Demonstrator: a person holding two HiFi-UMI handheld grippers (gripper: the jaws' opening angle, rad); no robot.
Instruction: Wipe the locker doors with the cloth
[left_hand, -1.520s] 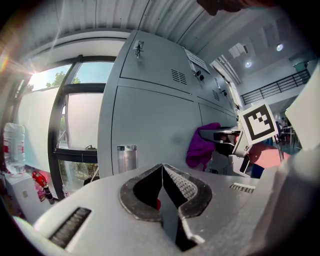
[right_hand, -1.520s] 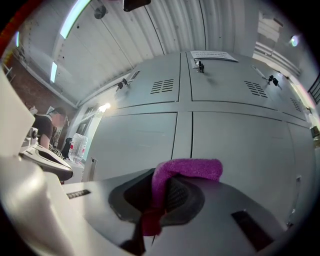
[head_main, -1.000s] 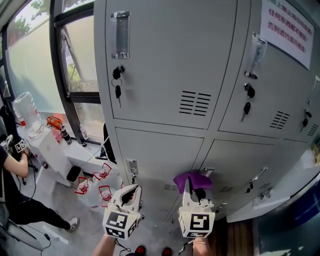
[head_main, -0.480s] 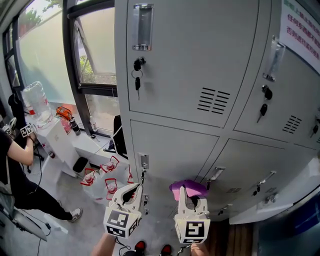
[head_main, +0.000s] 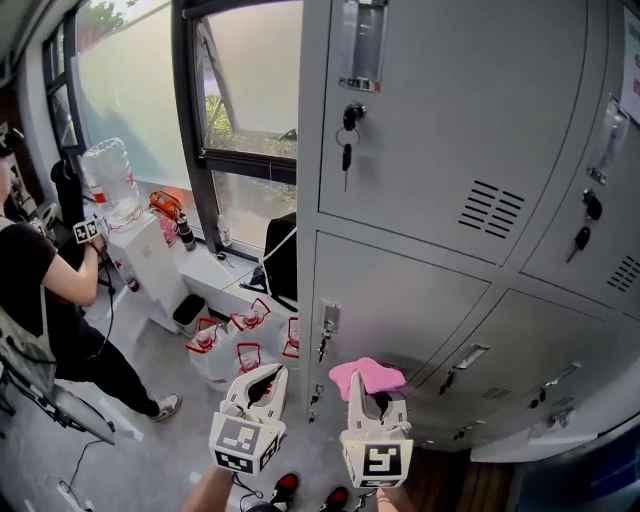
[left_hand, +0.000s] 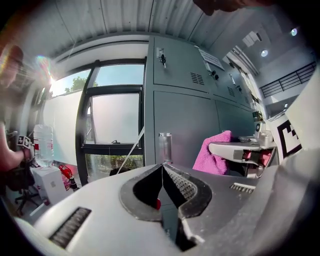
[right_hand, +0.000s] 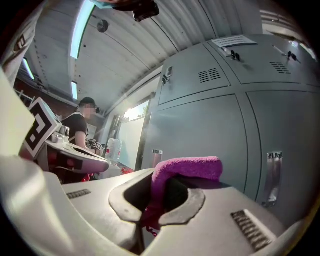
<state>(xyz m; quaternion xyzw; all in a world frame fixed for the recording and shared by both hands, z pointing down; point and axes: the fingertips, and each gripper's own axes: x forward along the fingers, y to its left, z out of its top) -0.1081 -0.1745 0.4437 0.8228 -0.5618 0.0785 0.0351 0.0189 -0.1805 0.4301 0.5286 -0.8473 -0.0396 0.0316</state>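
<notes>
The right hand-held gripper (head_main: 373, 398), clamping the cloth (head_main: 367, 375), faces the locker door (head_main: 400, 295) just beyond; the left hand-held gripper (head_main: 262, 386) is closed, empty.

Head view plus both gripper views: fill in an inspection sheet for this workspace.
Surface: grey metal locker doors, shut; keys hang in upper locks.
Job's things: pink terry cloth, bunched, close to the doors; contact cannot be told.
Clutter: clear plastic bags with red handles on the floor.
Grippers: left gripper shut, empty; right gripper shut on the pink terry cloth.
Cables: thin cable on the floor at lower left.
Surroundings: black-framed window; water bottle on white dispenser; person in black shirt at left.
</notes>
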